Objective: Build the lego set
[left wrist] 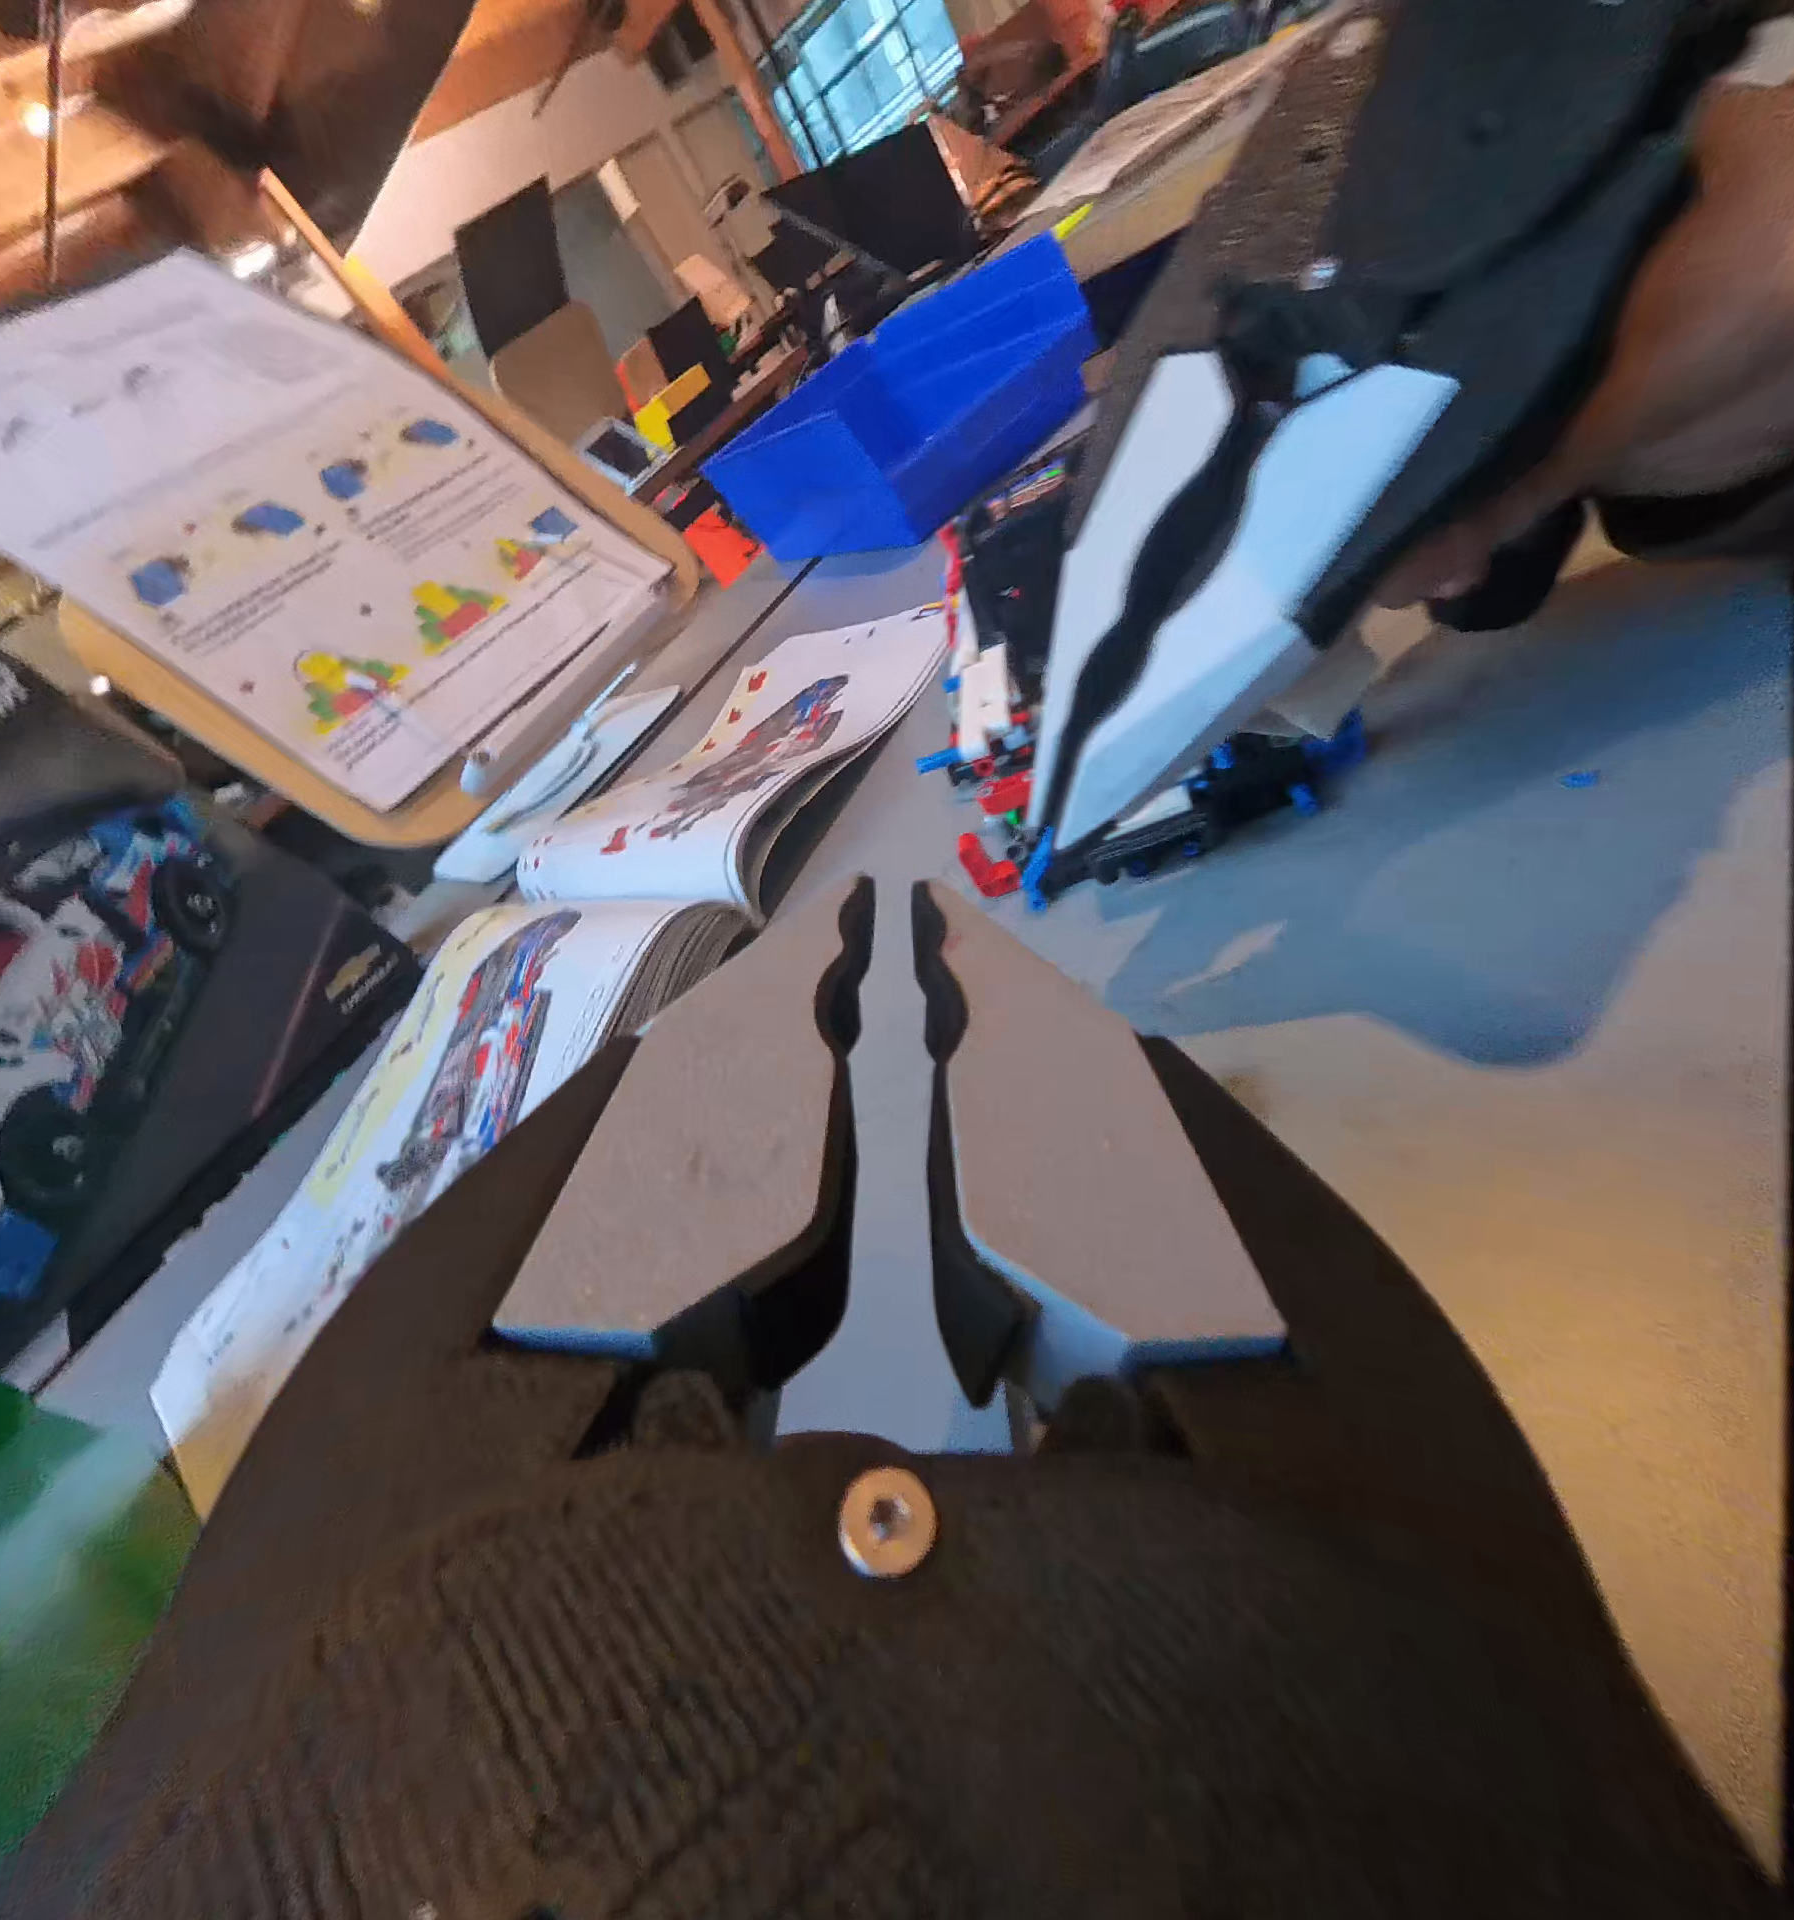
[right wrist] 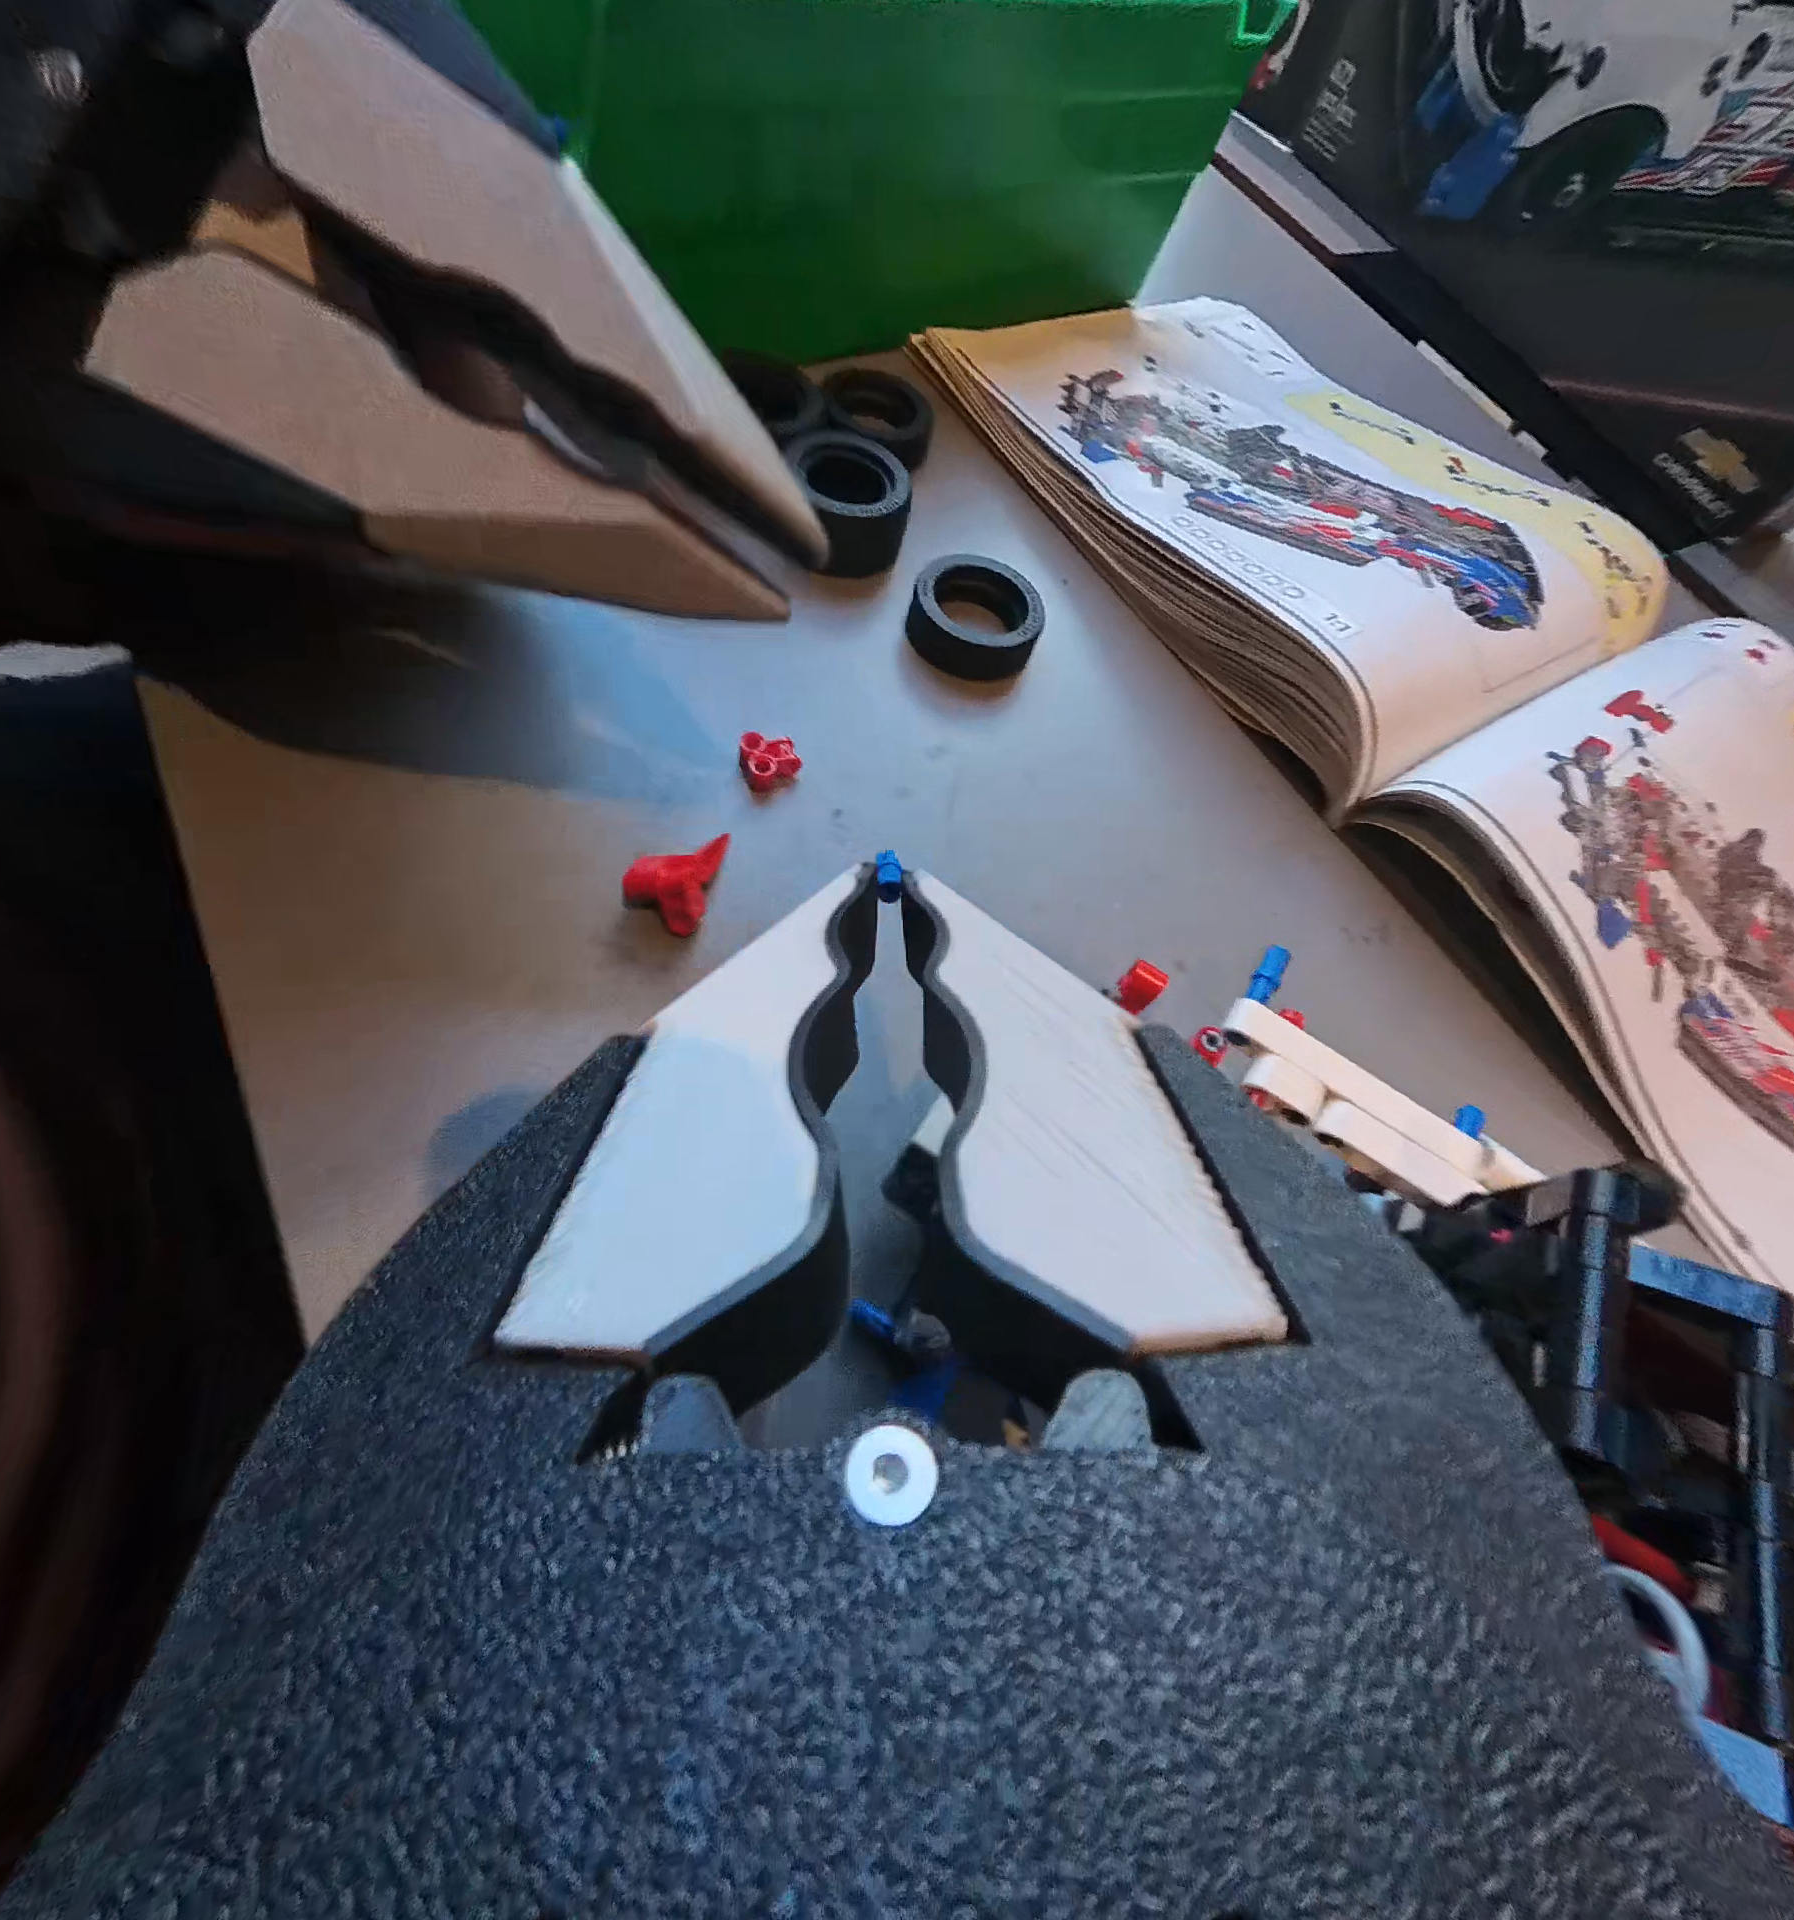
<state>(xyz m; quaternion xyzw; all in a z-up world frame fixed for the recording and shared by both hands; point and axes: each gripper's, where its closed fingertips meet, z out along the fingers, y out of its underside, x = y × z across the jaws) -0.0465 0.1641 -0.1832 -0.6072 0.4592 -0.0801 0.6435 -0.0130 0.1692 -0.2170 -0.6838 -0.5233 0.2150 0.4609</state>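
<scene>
Right gripper [right wrist: 887, 891] pinching blue pin [right wrist: 887, 871] at tips; left gripper [left wrist: 893, 914] sitting narrow, empty. Chassis [right wrist: 1620, 1299] partly built; tires [right wrist: 974, 617], red connectors [right wrist: 677, 885] still lying loose.

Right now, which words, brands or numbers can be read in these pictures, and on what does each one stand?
I do not copy writing out; this is what bears it.
Black box: pale lettering and an emblem on its side.
Open booklet: a small printed number near a page's edge.
Sheet on the wooden board: printed lines, too blurred to read.
</scene>
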